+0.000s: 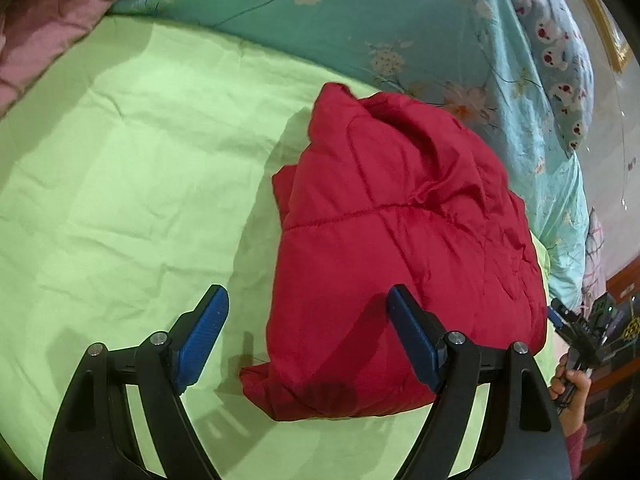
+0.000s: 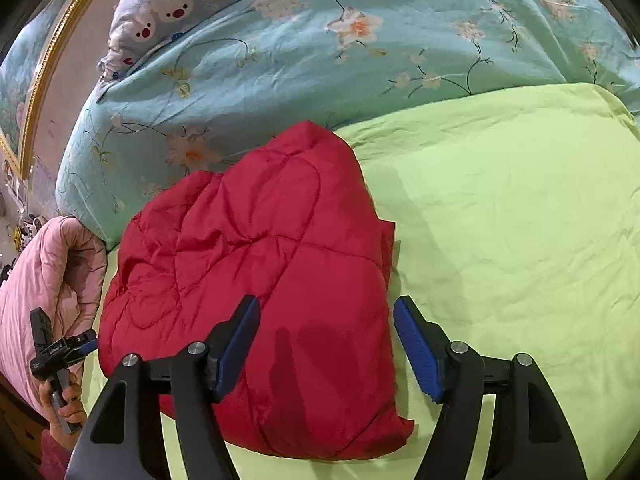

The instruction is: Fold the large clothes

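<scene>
A red quilted jacket (image 1: pixel 400 248) lies folded into a compact bundle on the light green bedsheet (image 1: pixel 120 184). It also shows in the right wrist view (image 2: pixel 256 272). My left gripper (image 1: pixel 308 300) is open and empty, hovering above the jacket's near left edge. My right gripper (image 2: pixel 324 312) is open and empty, above the jacket's near right edge. The right gripper (image 1: pixel 576 328) appears at the far right of the left wrist view, and the left gripper (image 2: pixel 60 352) at the far left of the right wrist view, each held in a hand.
A turquoise floral duvet (image 2: pixel 320 48) is piled behind the jacket, with a bear-print pillow (image 2: pixel 168 4) above it. Pink bedding (image 2: pixel 44 276) lies beside the jacket, and more pink bedding (image 1: pixel 44 20) at the far corner. Green sheet (image 2: pixel 520 220) stretches to the side.
</scene>
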`<state>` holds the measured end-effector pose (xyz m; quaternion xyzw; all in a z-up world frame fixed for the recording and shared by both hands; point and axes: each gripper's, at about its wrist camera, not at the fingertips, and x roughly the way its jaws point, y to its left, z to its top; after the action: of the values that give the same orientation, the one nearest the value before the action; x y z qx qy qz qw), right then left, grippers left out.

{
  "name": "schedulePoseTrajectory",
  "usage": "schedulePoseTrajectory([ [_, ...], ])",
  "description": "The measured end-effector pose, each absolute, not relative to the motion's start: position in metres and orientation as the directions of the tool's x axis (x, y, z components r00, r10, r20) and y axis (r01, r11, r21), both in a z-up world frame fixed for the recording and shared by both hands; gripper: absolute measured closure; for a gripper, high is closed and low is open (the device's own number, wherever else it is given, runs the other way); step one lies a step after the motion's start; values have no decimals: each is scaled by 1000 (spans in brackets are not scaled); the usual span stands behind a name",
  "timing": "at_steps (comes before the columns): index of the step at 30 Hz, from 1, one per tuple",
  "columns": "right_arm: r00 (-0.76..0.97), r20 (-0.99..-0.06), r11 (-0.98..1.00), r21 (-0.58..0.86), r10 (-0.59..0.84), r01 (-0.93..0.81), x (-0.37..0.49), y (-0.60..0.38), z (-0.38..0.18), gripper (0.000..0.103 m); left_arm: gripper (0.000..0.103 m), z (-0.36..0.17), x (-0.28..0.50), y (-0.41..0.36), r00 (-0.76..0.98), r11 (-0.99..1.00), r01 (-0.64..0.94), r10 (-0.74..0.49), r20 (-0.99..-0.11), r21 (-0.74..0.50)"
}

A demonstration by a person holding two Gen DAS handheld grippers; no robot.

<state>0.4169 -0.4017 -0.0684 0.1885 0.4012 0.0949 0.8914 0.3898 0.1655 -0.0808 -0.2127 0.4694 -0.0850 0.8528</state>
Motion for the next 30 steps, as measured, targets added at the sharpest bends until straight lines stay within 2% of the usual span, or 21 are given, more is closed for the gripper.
schedulePoseTrajectory([
  [11,592,-692,862,507,414,-9,435,-413,-93,28,17,-96,403,158,491,851,-14,-452,-745,-525],
  [14,570,-683,833,553,457,-5,443,-419,-103,22,10,-100,409,157,491,850,-15,-453,-744,-527],
  [16,551,-674,809,588,491,-1,448,-423,-112,20,0,-105,411,157,500,858,-20,-436,-749,-513],
  [21,516,-662,772,635,544,1,462,-428,-127,11,0,-120,420,156,492,855,-11,-447,-747,-519],
  [27,455,-613,689,725,646,-2,480,-429,-145,10,0,-142,434,163,443,747,-37,-583,-681,-664],
  [30,419,-580,641,768,699,-6,488,-427,-153,8,0,-145,436,159,447,730,-35,-599,-664,-682],
])
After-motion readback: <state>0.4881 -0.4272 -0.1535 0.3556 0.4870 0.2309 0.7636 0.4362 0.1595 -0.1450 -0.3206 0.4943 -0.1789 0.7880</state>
